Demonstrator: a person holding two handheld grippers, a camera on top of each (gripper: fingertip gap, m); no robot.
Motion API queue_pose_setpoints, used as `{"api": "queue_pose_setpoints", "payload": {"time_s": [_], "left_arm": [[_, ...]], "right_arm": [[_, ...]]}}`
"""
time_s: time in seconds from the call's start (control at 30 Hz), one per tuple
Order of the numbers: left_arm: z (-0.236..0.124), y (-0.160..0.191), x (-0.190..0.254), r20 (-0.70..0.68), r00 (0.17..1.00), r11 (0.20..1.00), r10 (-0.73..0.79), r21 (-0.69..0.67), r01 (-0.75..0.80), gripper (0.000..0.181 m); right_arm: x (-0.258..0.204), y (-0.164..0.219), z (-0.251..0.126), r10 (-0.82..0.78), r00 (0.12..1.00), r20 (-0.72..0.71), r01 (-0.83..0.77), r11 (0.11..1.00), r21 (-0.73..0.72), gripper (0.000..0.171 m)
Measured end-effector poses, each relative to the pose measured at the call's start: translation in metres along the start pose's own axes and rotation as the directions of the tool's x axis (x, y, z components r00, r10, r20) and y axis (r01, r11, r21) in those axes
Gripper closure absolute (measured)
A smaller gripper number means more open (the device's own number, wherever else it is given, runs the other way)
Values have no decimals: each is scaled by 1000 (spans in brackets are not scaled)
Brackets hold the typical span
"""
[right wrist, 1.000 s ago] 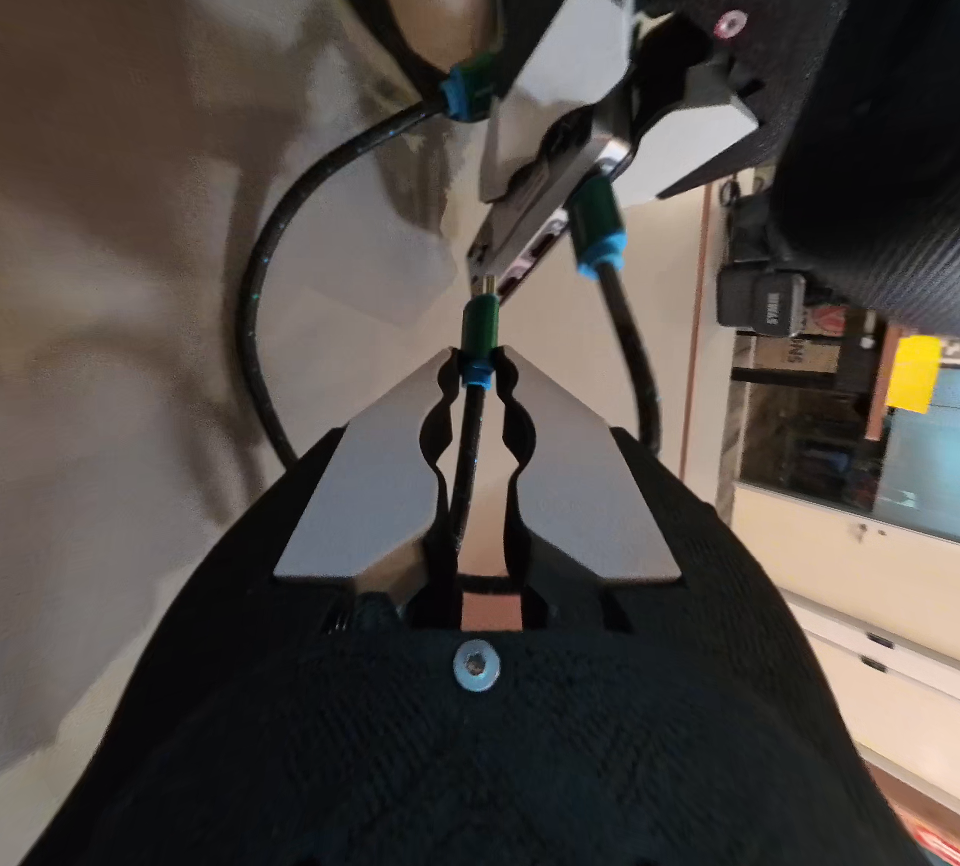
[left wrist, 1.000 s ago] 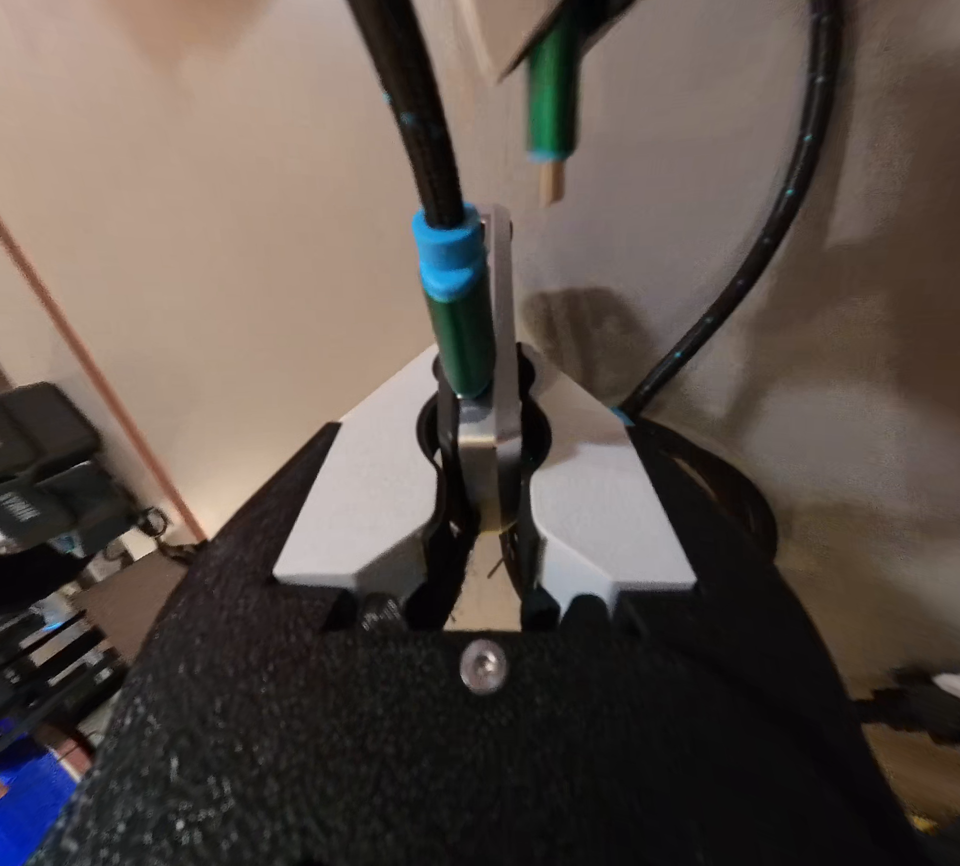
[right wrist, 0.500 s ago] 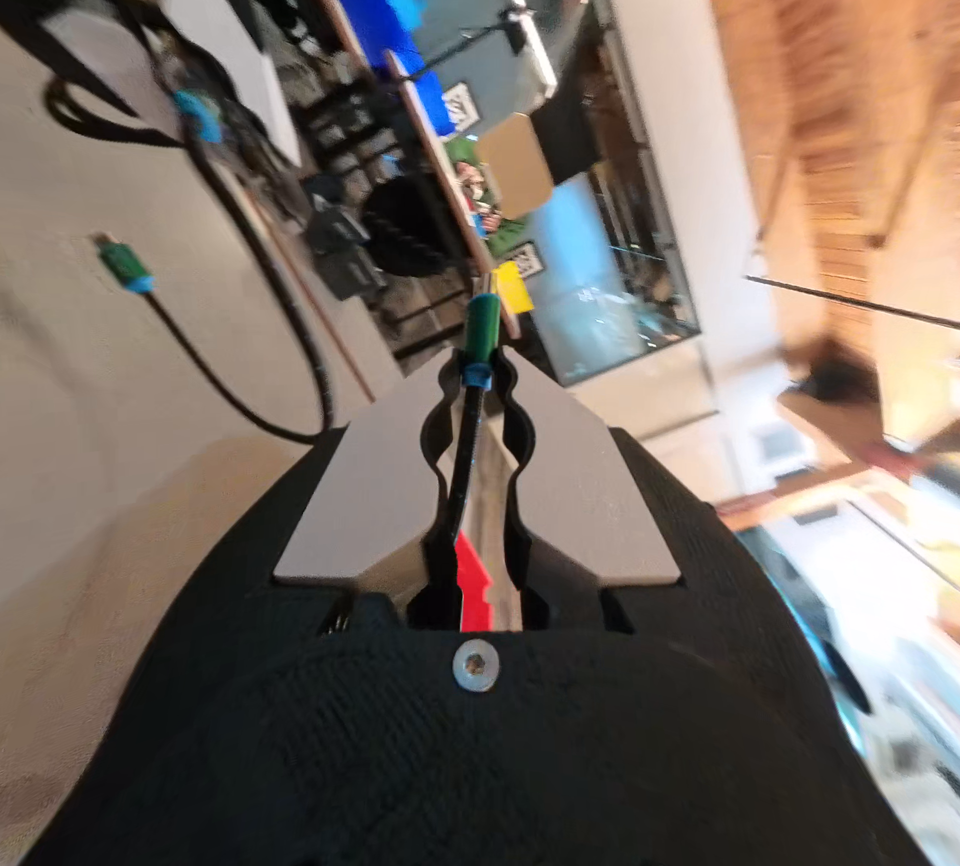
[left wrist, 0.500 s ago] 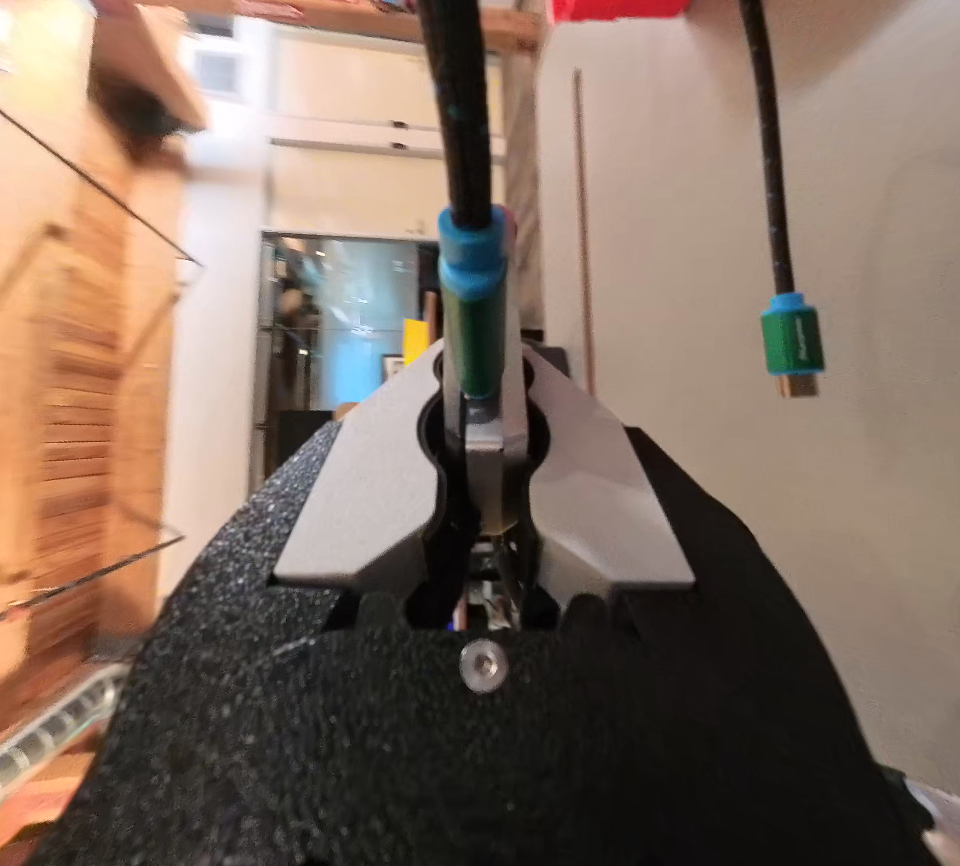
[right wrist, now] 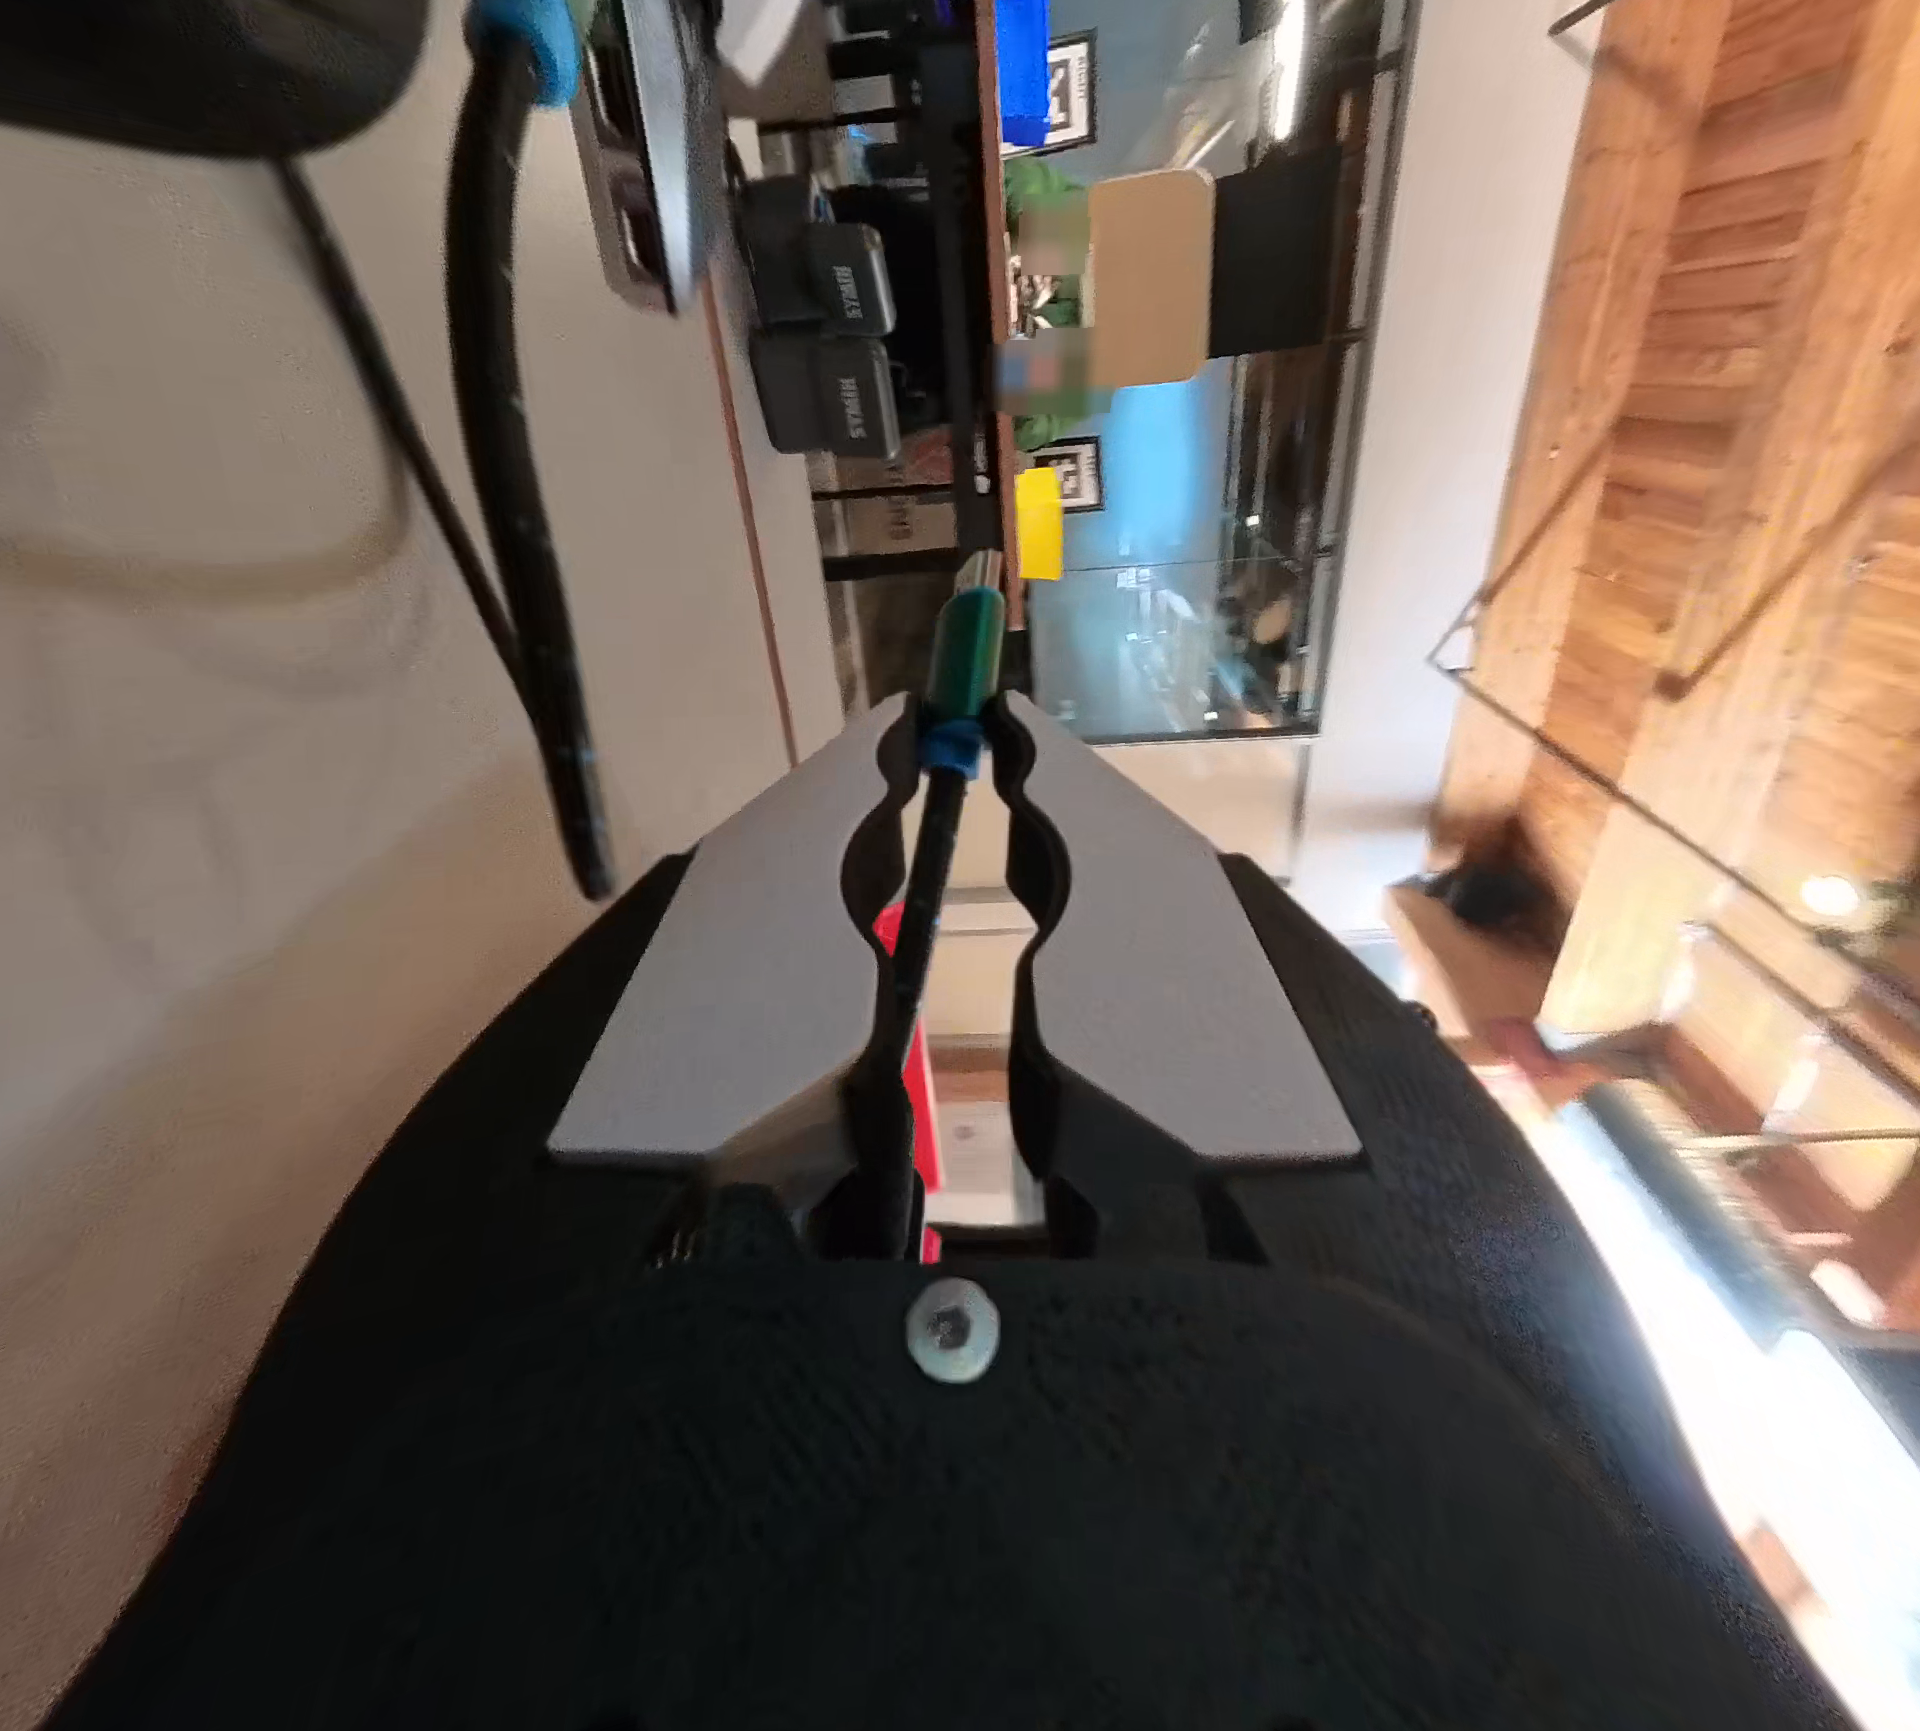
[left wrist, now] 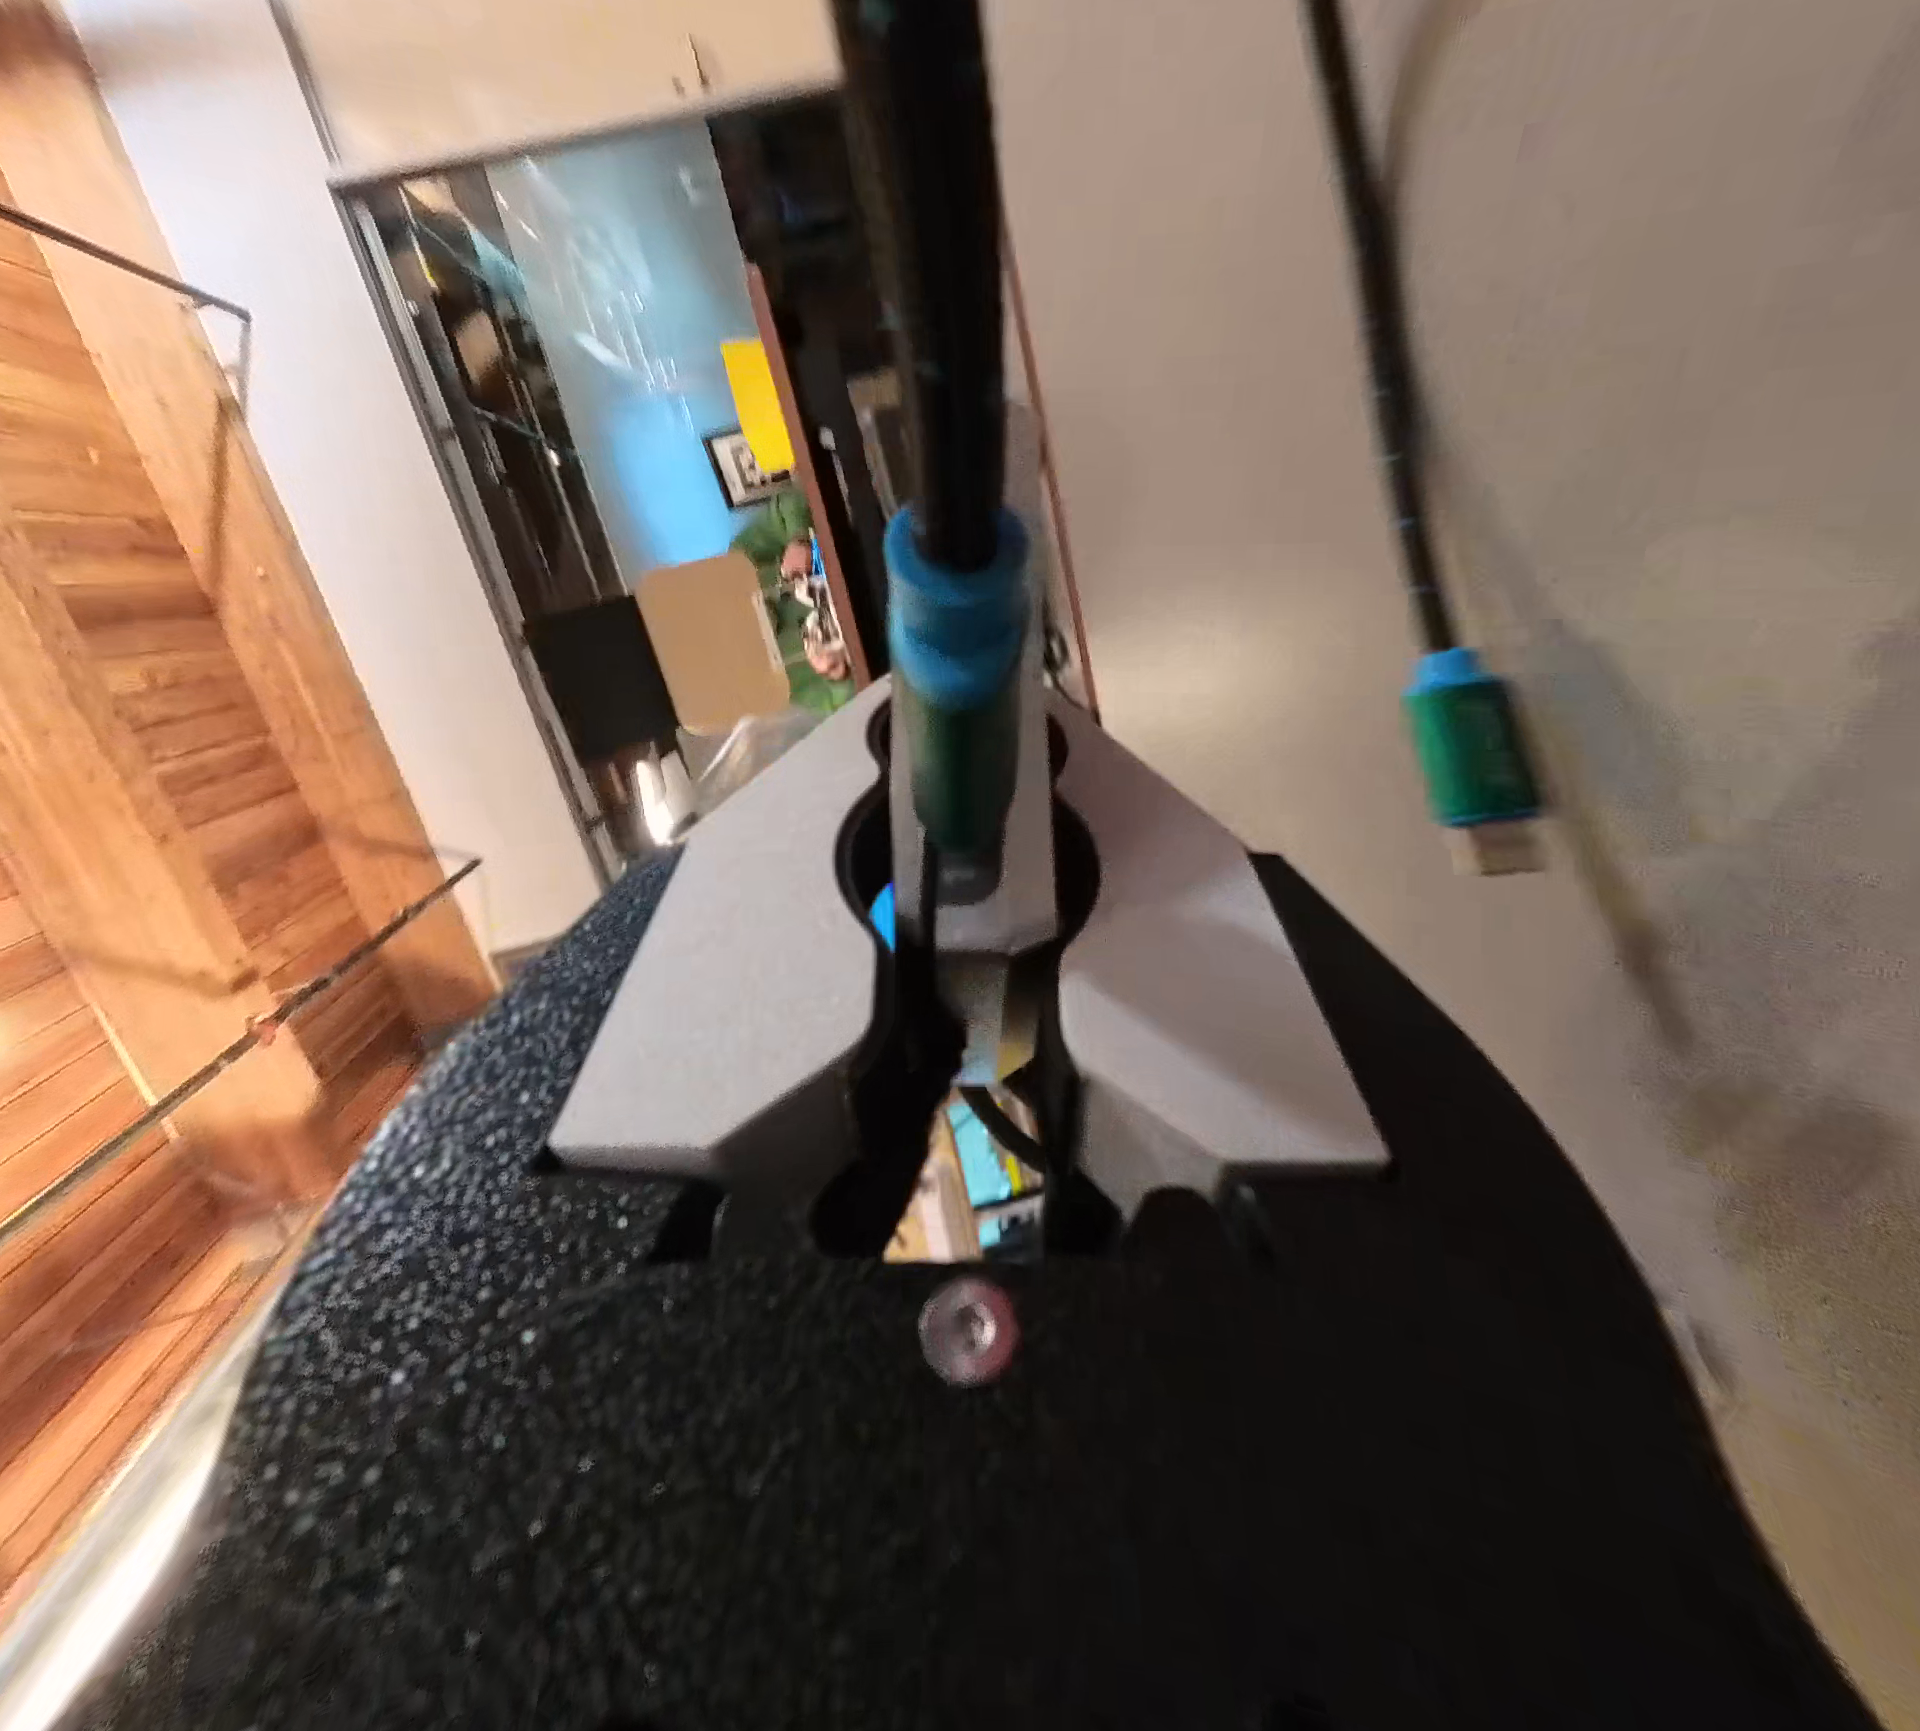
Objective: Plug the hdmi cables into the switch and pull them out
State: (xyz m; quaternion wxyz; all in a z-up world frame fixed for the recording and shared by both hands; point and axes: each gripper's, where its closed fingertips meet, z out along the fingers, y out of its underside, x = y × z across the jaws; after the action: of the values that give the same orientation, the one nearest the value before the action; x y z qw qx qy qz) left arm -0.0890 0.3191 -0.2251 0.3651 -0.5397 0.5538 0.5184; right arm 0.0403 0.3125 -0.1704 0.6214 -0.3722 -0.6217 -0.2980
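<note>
The left gripper (left wrist: pixel 971 850) pinches the switch (left wrist: pixel 1023 746), long axis forward, plugged cable (left wrist: pixel 951 705) alongside; the right gripper (right wrist: pixel 961 736) pinches a free plug (right wrist: pixel 966 642) pointing forward.

Warm indoor light, fairly bright. Heavy motion blur throughout both views, worst toward the edges; wide-angle bending of straight lines. Blown-out glare at lower right of right wrist view. Soft shadows on the beige tabletop (left wrist: pixel 1714 1006).
</note>
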Motion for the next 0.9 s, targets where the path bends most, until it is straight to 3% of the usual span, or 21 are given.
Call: {"api": "queue_pose_setpoints", "payload": {"time_s": [0.13, 0.27, 0.33, 0.4, 0.47, 0.5, 0.57, 0.67, 0.73, 0.77, 0.9], "left_arm": [[-6, 7, 49, -147, 989, 992, 11, -119, -29, 161], [-22, 2, 92, -354, 921, 979, -163, -177, 105, 155], [-32, -2, 98, -421, 855, 949, -304, -208, 236, 150], [-46, -2, 98, -489, 729, 878, -479, -282, 387, 135], [-69, -6, 96, -579, 550, 792, -603, -346, 503, 96], [-80, -7, 90, -594, 463, 736, -658, -374, 565, 85], [-91, -9, 59, -529, 353, 581, -772, -362, 729, 92], [-109, -30, 7, -524, 87, 247, -847, -243, 938, 107], [-110, -43, -18, -550, -117, -2, -827, -204, 979, 114], [-108, -49, -22, -574, -203, -87, -793, -222, 971, 116], [-102, -81, -20, -684, -465, -284, -563, -368, 885, 124]], "right_arm": [[-16, 0, 1, -162, 976, -146, 166, 986, 16, 160], [-34, -10, -4, -226, 944, -241, 254, 963, 92, 159], [-39, -12, -8, -236, 927, -290, 279, 954, 114, 159], [-43, -12, -13, -210, 920, -331, 271, 951, 149, 159], [-49, -10, -14, -198, 920, -338, 265, 950, 165, 159], [-50, -10, -15, -192, 919, -346, 263, 949, 172, 159], [-46, -11, -17, -162, 918, -362, 241, 952, 186, 159], [-37, -14, -24, -106, 913, -395, 207, 953, 222, 159], [-35, -16, -28, -96, 908, -408, 207, 949, 238, 159], [-34, -18, -29, -93, 907, -412, 209, 946, 247, 159], [-35, -33, -41, -100, 893, -438, 257, 914, 315, 159]]}}
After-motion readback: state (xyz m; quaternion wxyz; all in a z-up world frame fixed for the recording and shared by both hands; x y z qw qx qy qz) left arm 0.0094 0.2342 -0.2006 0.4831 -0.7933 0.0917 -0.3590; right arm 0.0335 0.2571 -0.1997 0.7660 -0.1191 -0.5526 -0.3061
